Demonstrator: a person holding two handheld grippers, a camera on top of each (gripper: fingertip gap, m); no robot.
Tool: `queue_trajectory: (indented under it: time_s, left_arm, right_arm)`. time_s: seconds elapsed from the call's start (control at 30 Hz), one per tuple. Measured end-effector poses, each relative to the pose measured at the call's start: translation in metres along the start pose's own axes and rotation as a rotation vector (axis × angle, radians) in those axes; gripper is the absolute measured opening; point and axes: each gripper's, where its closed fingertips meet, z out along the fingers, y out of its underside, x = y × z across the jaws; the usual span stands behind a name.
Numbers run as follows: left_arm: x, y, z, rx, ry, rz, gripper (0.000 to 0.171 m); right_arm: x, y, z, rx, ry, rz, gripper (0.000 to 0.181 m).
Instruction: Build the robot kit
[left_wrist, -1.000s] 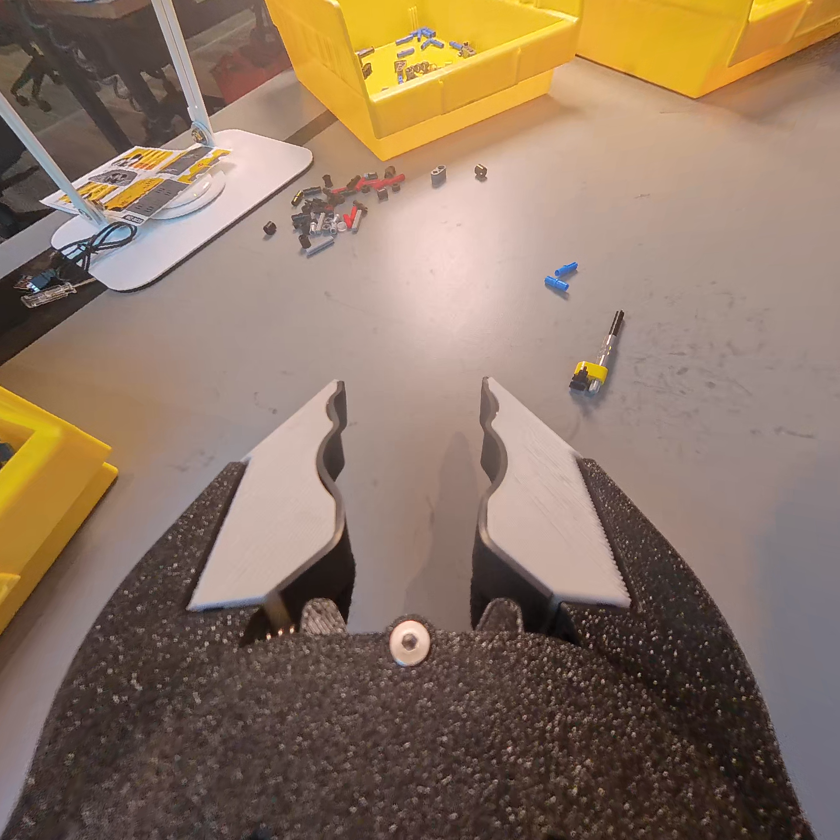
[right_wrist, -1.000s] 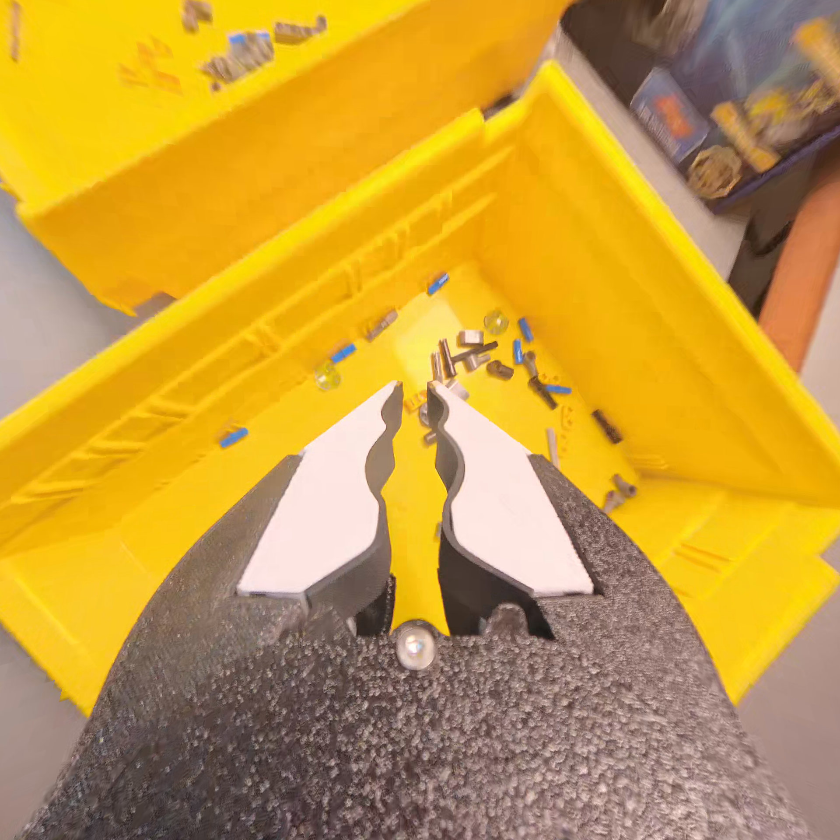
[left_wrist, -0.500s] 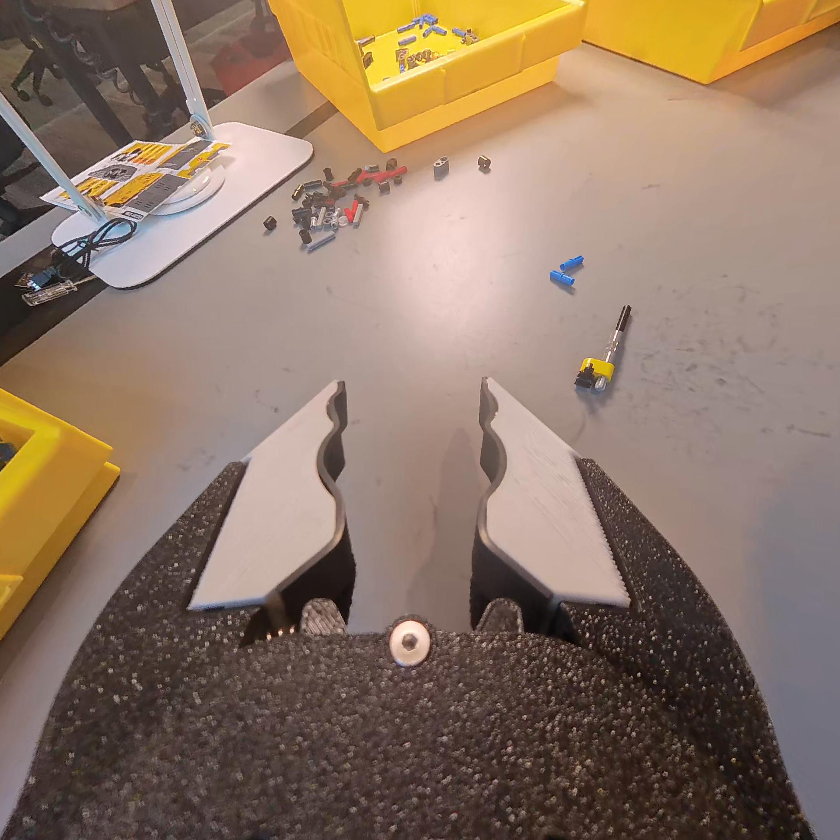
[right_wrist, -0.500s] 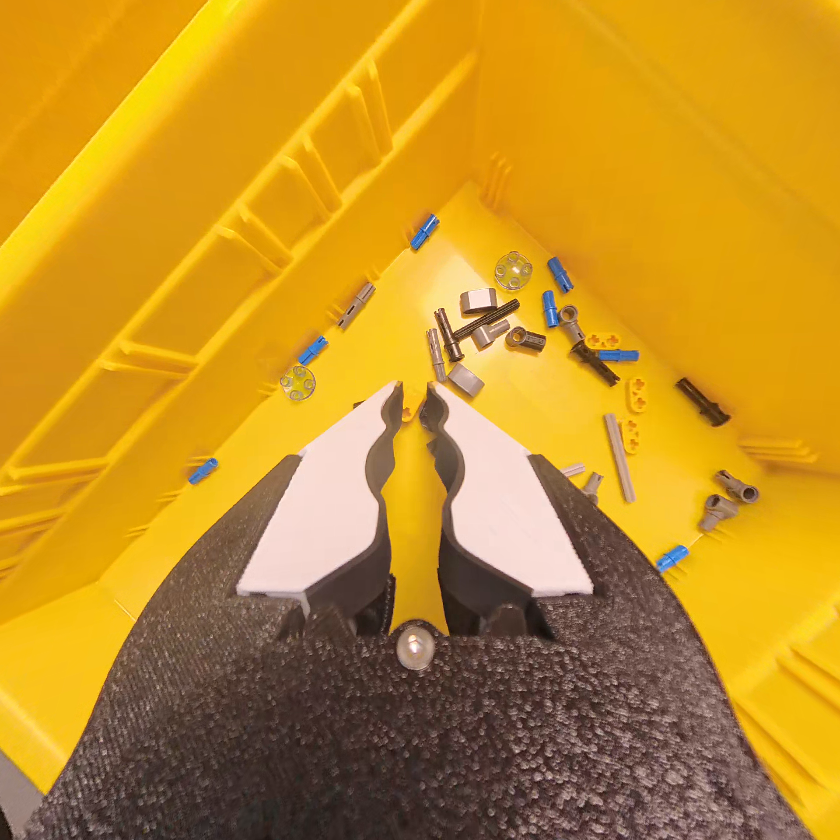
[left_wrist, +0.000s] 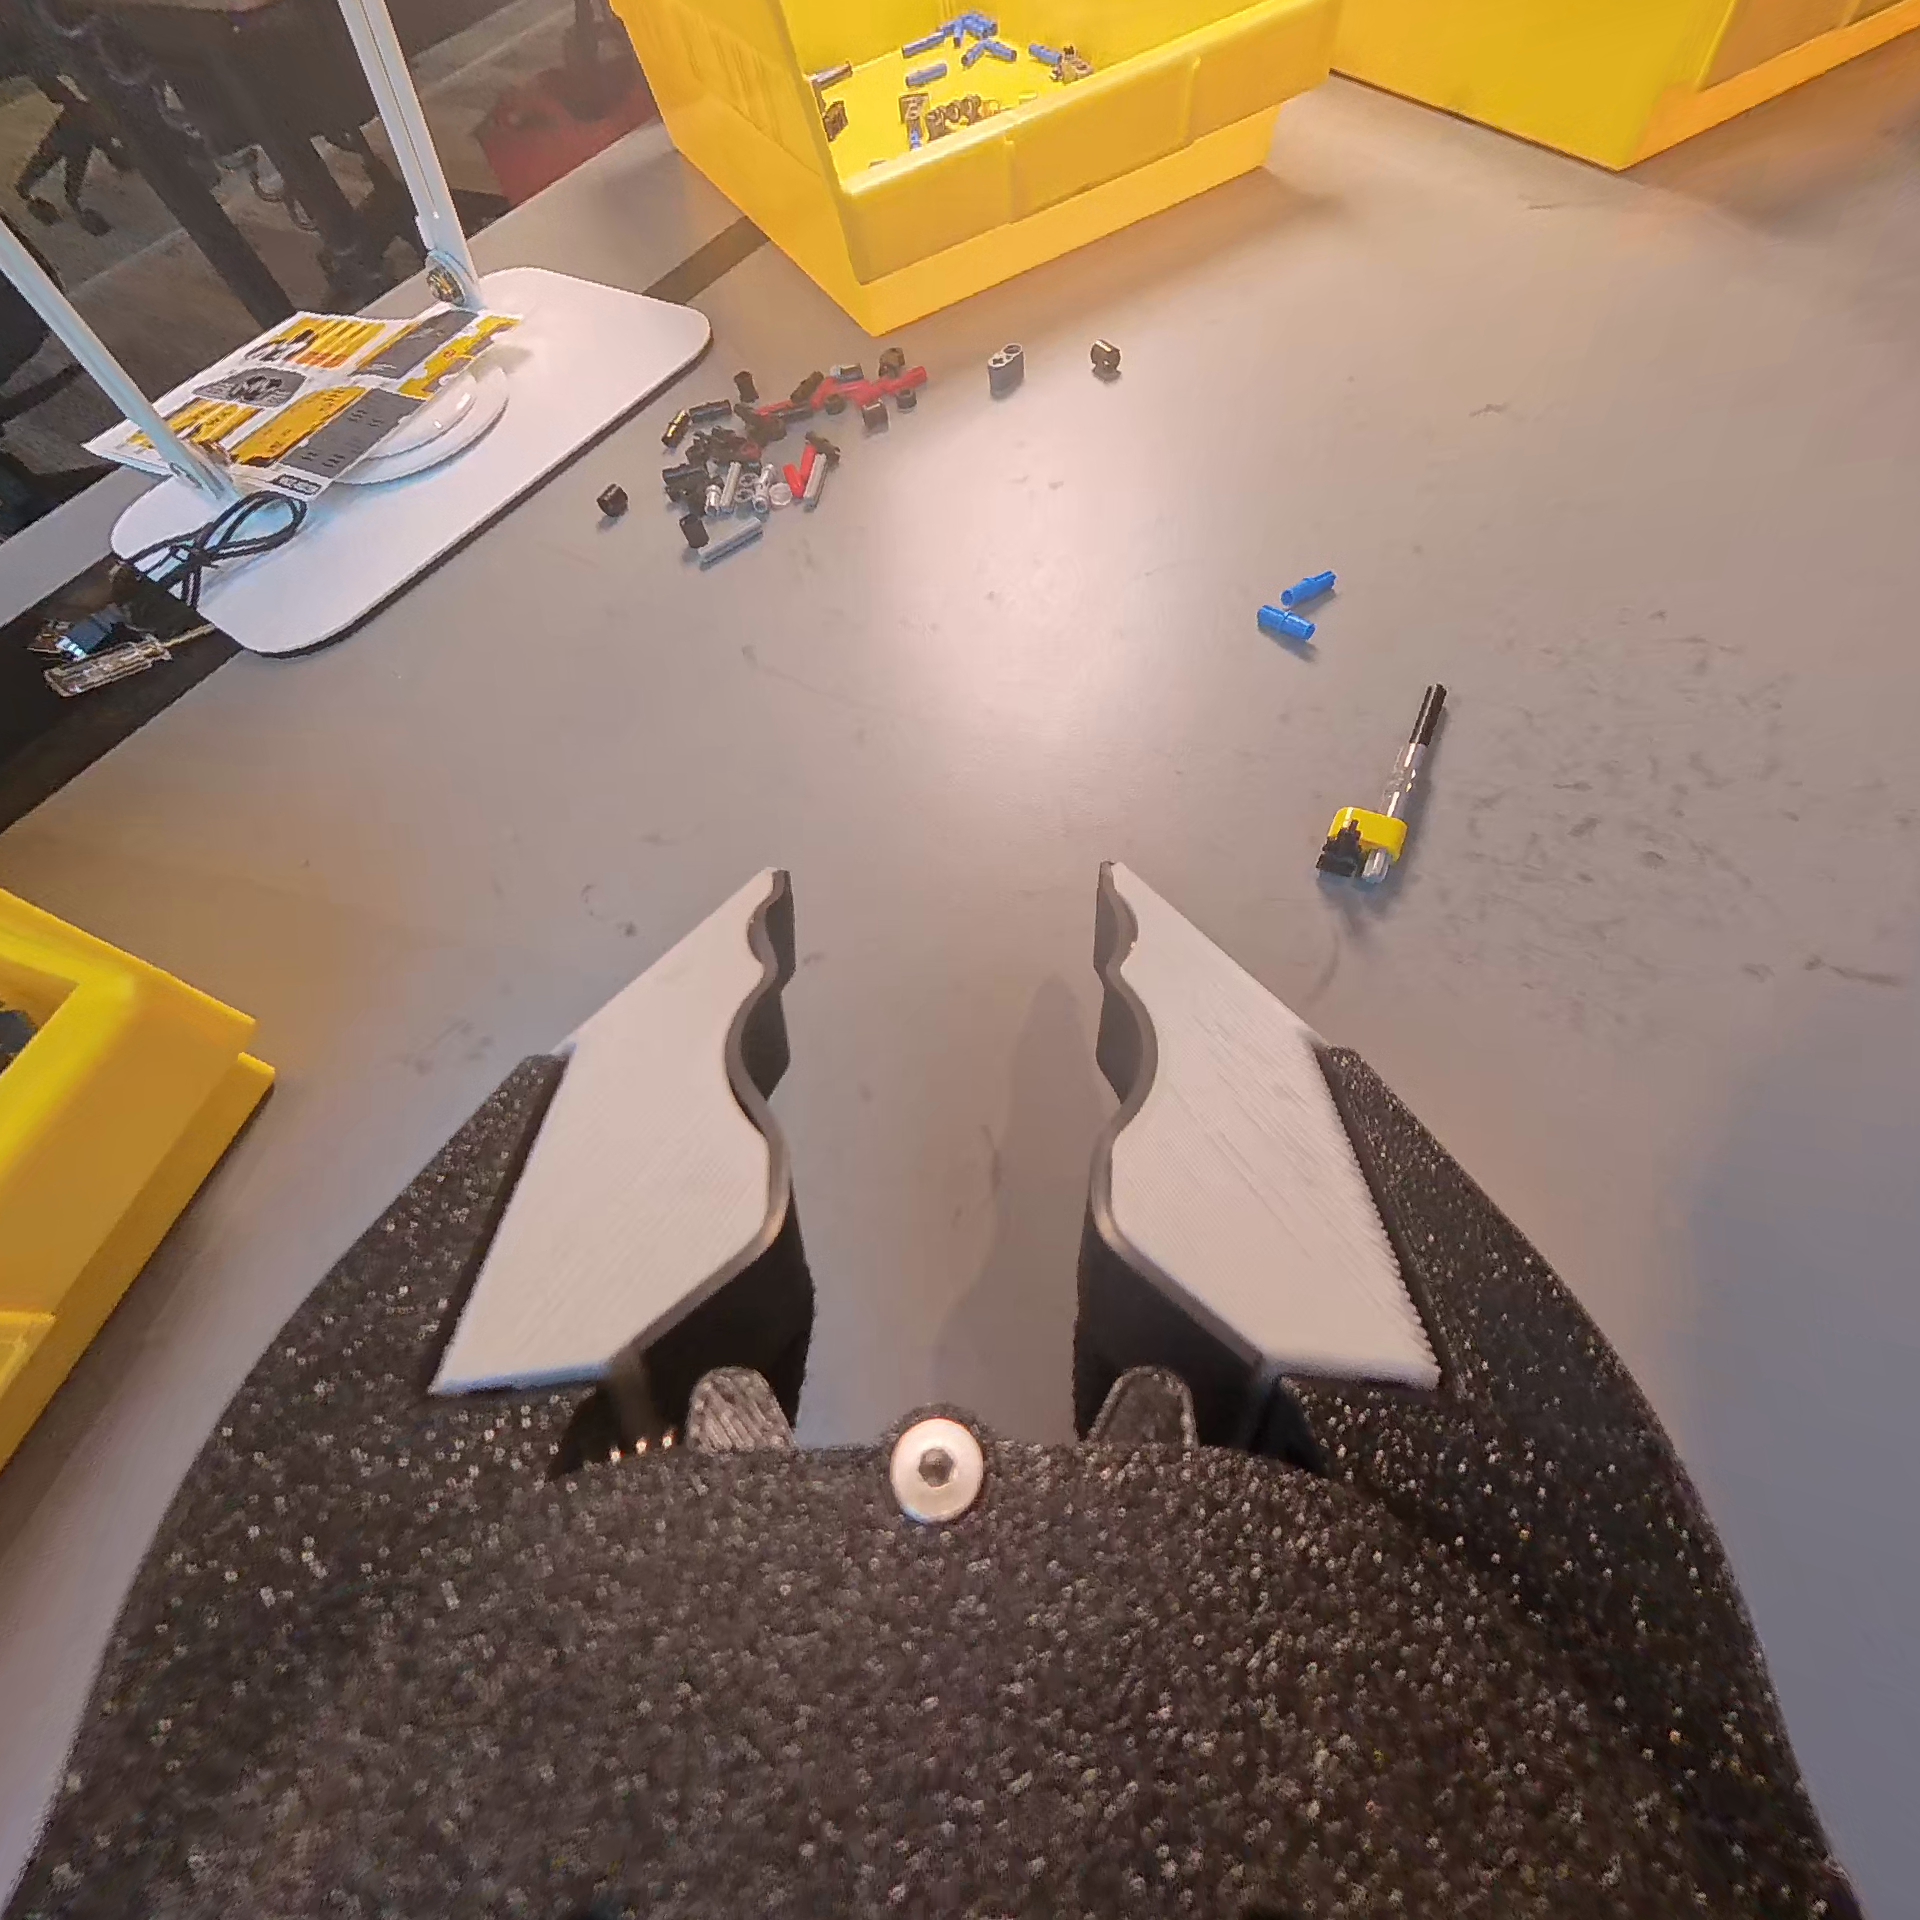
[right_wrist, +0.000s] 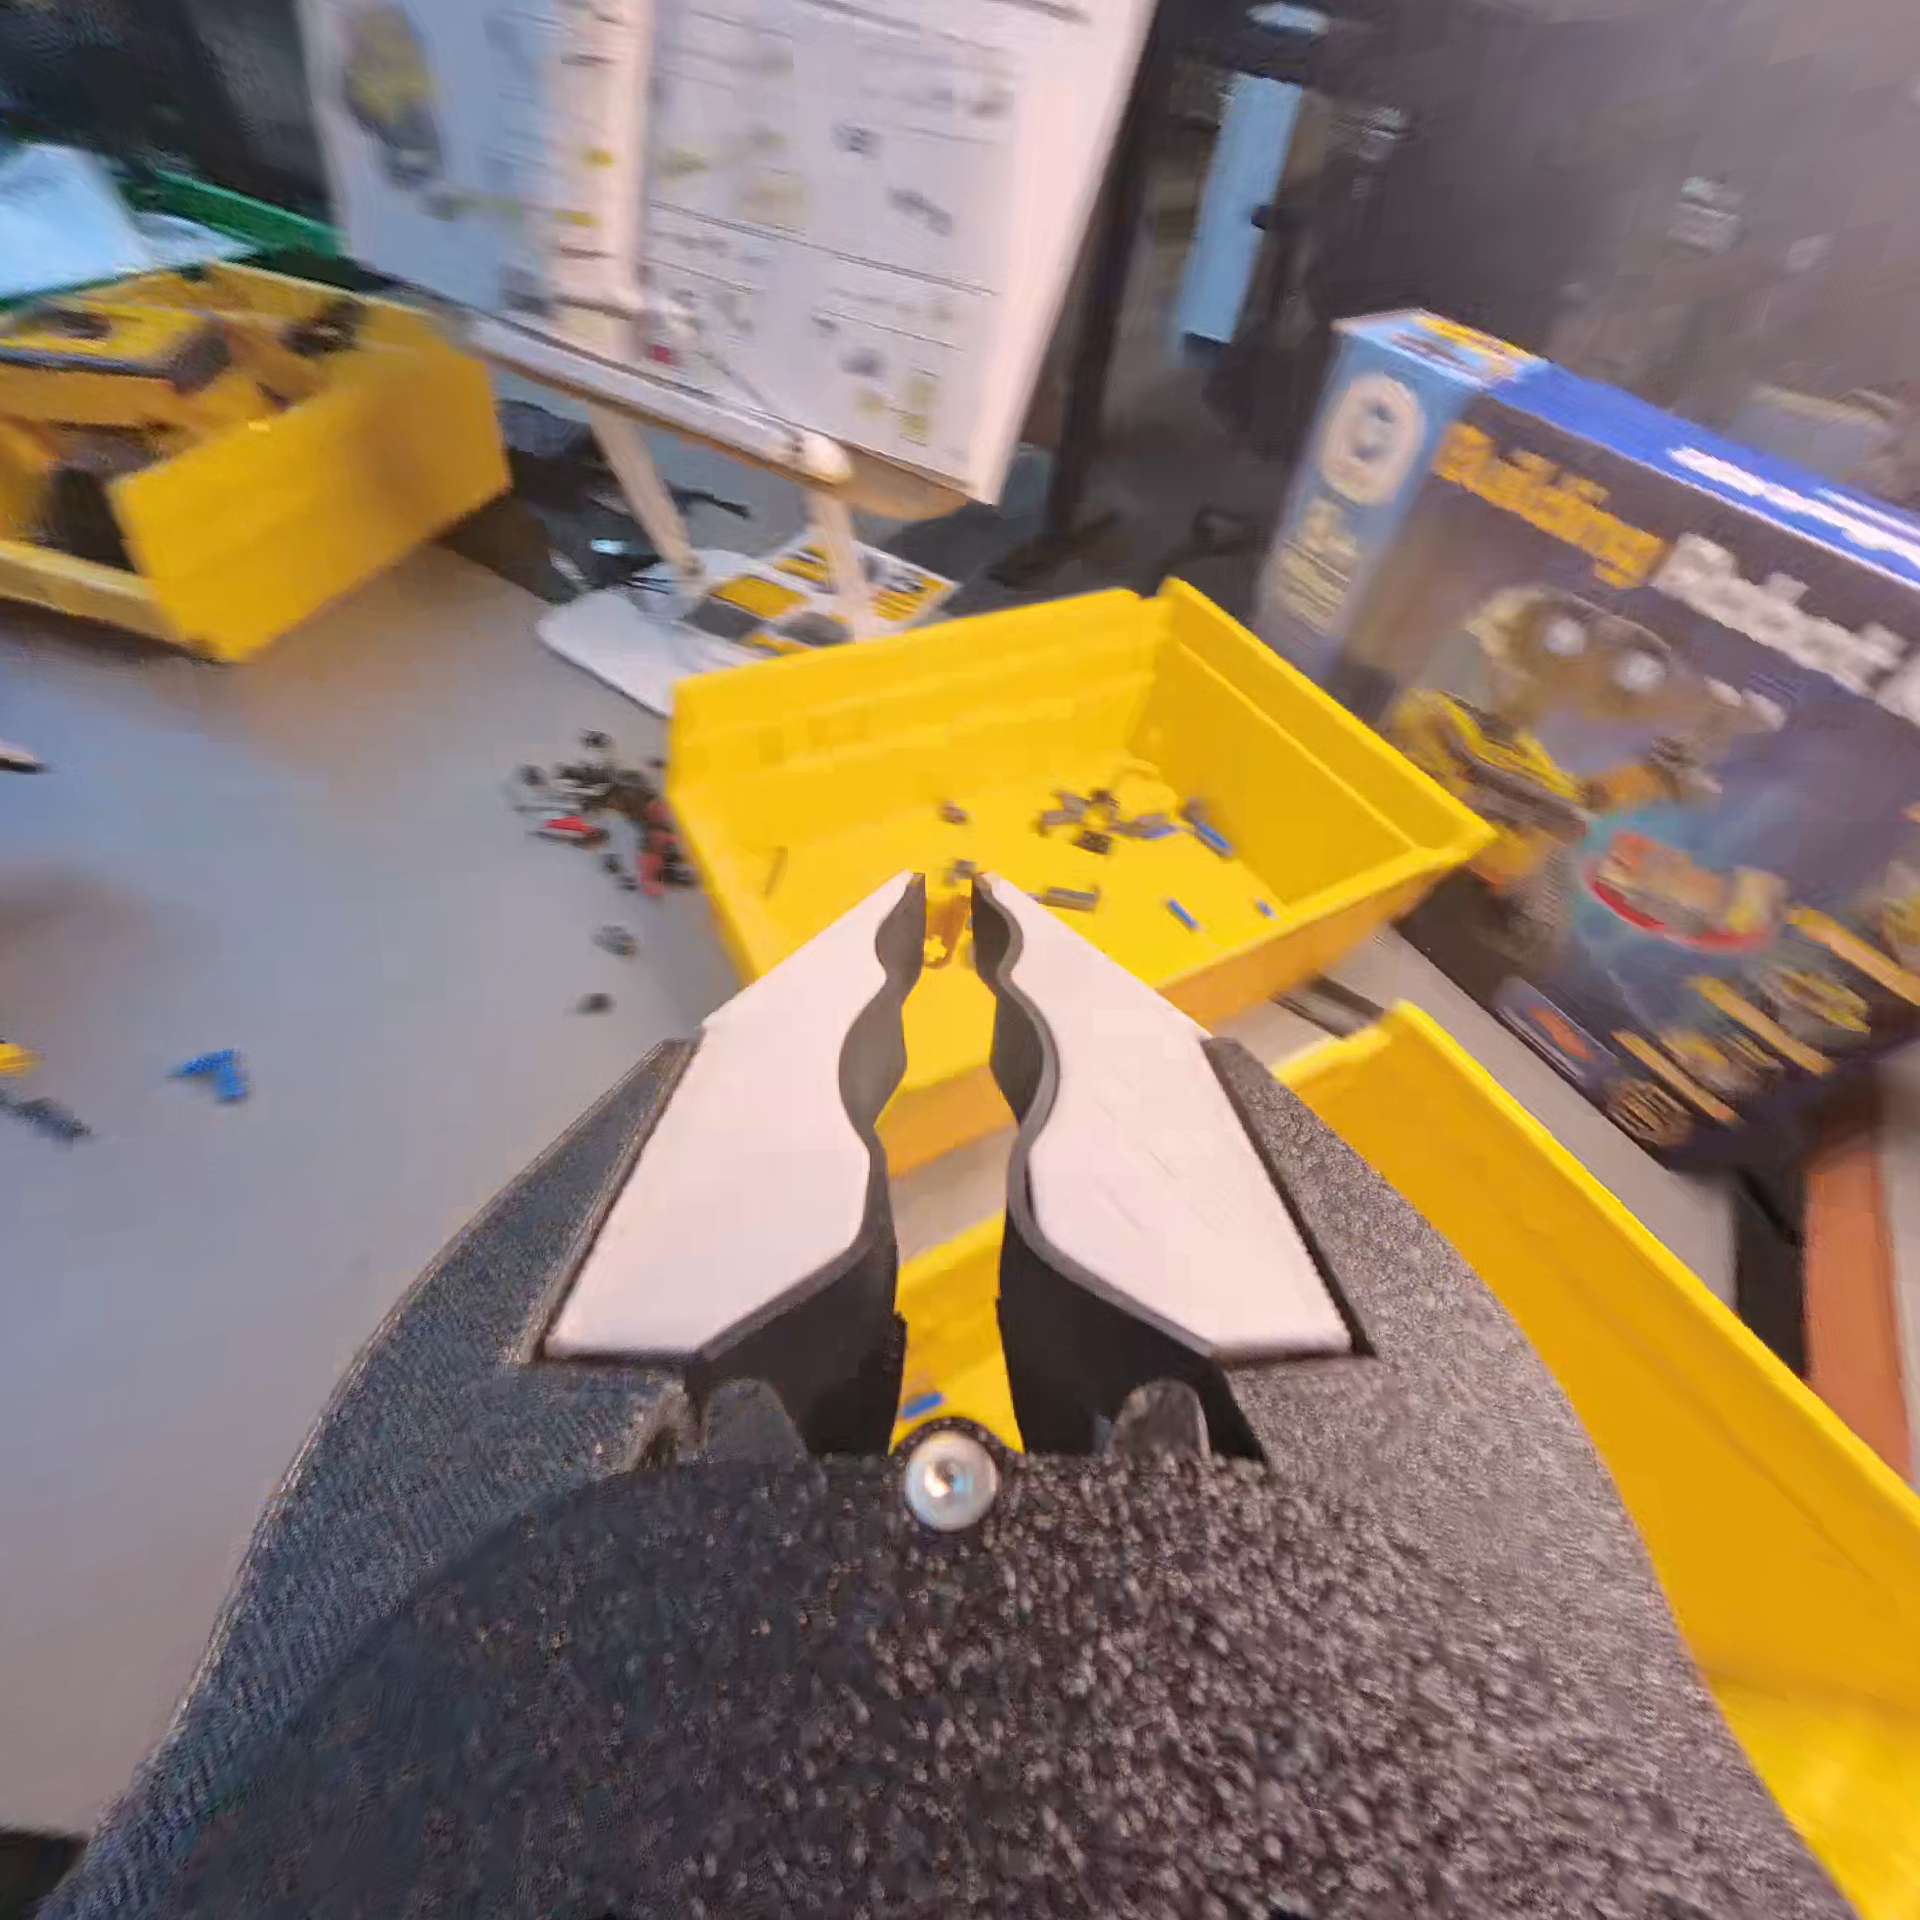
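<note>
While the left gripper (left_wrist: 943, 904) hangs spread and empty over bare grey bench (left_wrist: 935, 665), a yellow-capped pin assembly (left_wrist: 1369, 821) lies just right of its tips. The right gripper (right_wrist: 948, 902) pinches what seems a small orange piece (right_wrist: 948, 930), above a yellow bin (right_wrist: 1039, 727).

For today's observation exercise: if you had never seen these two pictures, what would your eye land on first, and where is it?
Bright yellow bins stand out: one at the far table edge holds small blue and grey parts. In the right wrist view, the right gripper, nearly shut, pinches a small yellow piece above the table. The left gripper gapes open over bare grey table, with a scatter of black and red parts beyond.
</note>
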Motion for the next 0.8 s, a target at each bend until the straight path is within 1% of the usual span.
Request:
queue_trajectory:
  time_s: [0.03,0.07,0.1,0.2,0.27,0.37,0.5,0.8]
  left_arm:
    - [0.000,0.000,0.000,-0.001,0.001,0.002,0.058]
    - [0.001,0.000,0.000,-0.001,0.002,0.004,0.058]
    - [0.001,0.000,0.000,0.001,0.002,0.005,0.058]
    - [0.000,-0.001,-0.001,0.010,-0.002,-0.001,0.058]
    - [0.000,-0.002,-0.002,0.015,-0.004,-0.006,0.058]
    - [0.000,-0.002,-0.003,0.015,-0.003,-0.006,0.058]
    - [0.000,-0.001,-0.001,0.008,0.000,-0.004,0.058]
    - [-0.002,0.001,0.003,-0.011,-0.014,0.003,0.058]
  right_arm:
    - [-0.039,-0.007,0.007,-0.002,-0.088,-0.046,0.008]
    - [-0.078,-0.005,0.017,-0.034,-0.171,-0.100,0.008]
    - [-0.115,0.005,0.029,-0.085,-0.237,-0.151,0.008]
    - [-0.203,0.055,0.070,-0.234,-0.379,-0.238,0.008]
    - [-0.241,0.085,0.090,-0.306,-0.448,-0.245,0.008]
    - [-0.267,0.112,0.107,-0.370,-0.476,-0.260,0.008]
    - [-0.280,0.135,0.112,-0.433,-0.486,-0.305,0.008]
    - [-0.282,0.141,0.115,-0.439,-0.485,-0.302,0.008]
